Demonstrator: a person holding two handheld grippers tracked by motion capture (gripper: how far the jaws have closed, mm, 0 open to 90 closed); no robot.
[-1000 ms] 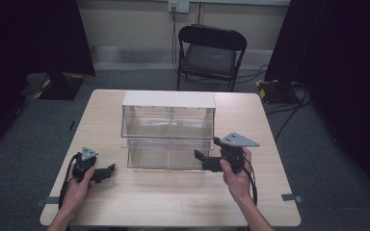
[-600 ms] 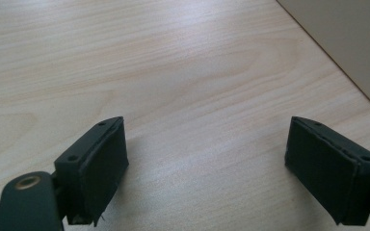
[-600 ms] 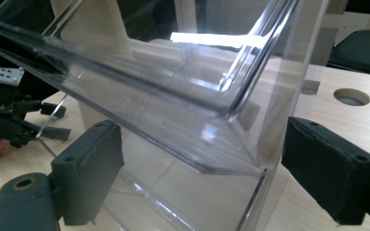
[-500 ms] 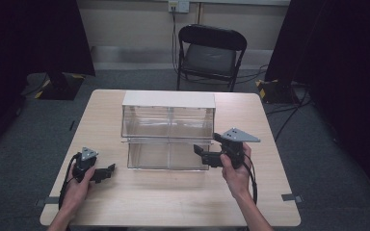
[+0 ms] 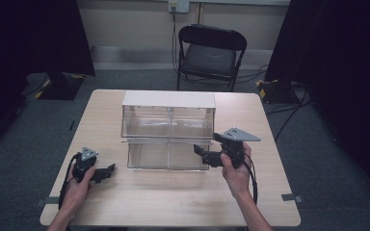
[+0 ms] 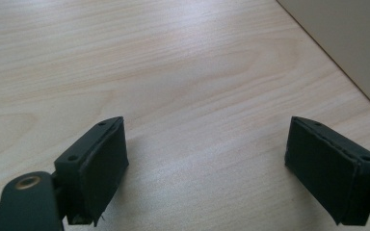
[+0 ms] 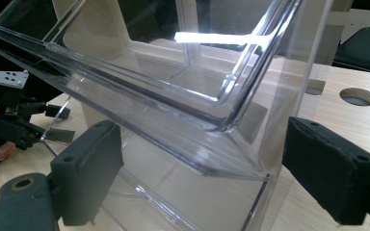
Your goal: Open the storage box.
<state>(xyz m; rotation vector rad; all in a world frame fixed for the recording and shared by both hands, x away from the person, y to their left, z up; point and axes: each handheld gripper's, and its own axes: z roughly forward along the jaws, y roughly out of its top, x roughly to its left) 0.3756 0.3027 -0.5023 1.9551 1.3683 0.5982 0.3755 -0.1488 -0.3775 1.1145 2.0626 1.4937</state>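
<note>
A clear plastic drawer unit [image 5: 167, 126] with a white top stands in the middle of the wooden table [image 5: 173, 202]. Its lower clear drawer [image 5: 166, 155] juts out toward the person's side. My right gripper [image 5: 204, 155] is open at that drawer's right front corner. In the right gripper view the clear corner [image 7: 231, 144] lies between the two spread jaws of the right gripper [image 7: 202, 163], and I cannot tell whether they touch it. My left gripper [image 5: 107, 171] rests low over the table, left of the drawer, open and empty. In its own view the left gripper [image 6: 207, 163] has bare wood between its jaws.
A black folding chair [image 5: 212, 53] stands behind the table's far edge. A round cable hole [image 7: 359, 96] sits in the tabletop beyond the unit. The unit's pale side [image 6: 347, 43] lies just ahead of the left gripper. The other hand and its gripper [image 7: 9, 120] show through the plastic.
The right gripper has moved a little to the left, closer to the drawer's right front corner. The left hand and gripper have stayed still.
</note>
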